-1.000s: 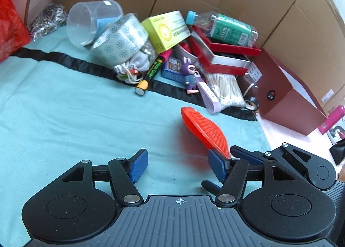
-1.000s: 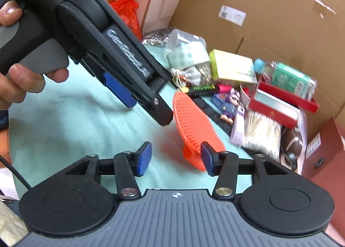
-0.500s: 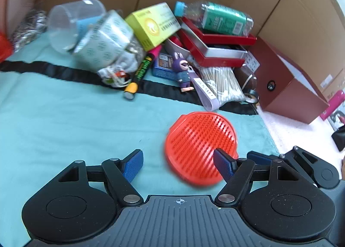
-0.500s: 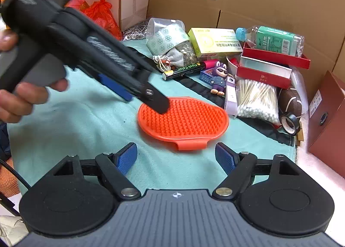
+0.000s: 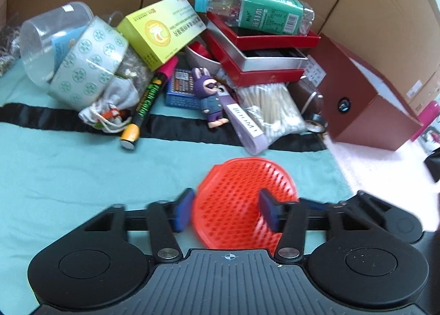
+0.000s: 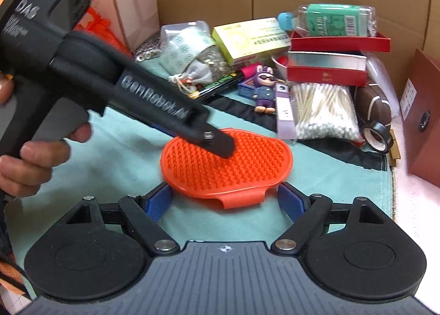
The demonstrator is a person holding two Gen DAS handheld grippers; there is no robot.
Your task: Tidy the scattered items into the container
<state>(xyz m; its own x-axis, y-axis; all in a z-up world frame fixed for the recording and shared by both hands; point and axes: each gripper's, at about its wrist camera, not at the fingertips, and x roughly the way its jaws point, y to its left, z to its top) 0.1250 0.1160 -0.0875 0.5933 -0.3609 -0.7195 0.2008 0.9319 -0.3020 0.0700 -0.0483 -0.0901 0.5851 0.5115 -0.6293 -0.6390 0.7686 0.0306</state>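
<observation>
**Inspector:** Item under handling is the orange bristle brush (image 6: 227, 162). It lies flat, bristles up, on the teal cloth (image 6: 115, 155) covering the worktop, near the front of the clutter pile. No container for the tidying can be identified with certainty; the dark red box (image 5: 365, 106) at the right stands closed, and whether it is the target I cannot tell.

**Assistant:** Status of the left gripper (image 5: 224, 209)?

**Inspector:** Jaws part open, roughly as wide as the brush. In its own view one blue pad (image 5: 183, 210) sits at the brush's left edge and the other over the bristles. From the right wrist view, its black finger tip lies across the bristled top. It holds nothing; whether it presses the brush or hovers just above, I cannot tell.

**Assistant:** And the right gripper (image 6: 225, 200)?

**Inspector:** Jaws wide open, empty, one pad on each side of the brush's near edge, where the strap tab (image 6: 239, 200) protrudes. No contact visible.

**Assistant:** Recommendation for the step in hand?

**Inspector:** In my judgement the brush is too flat for a clean pinch from above. Steady it with the left, bring the right in low along the cloth, close on the near edge or strap tab, and confirm a firm hold before lifting. Soft rubber may flex and slip.
</observation>
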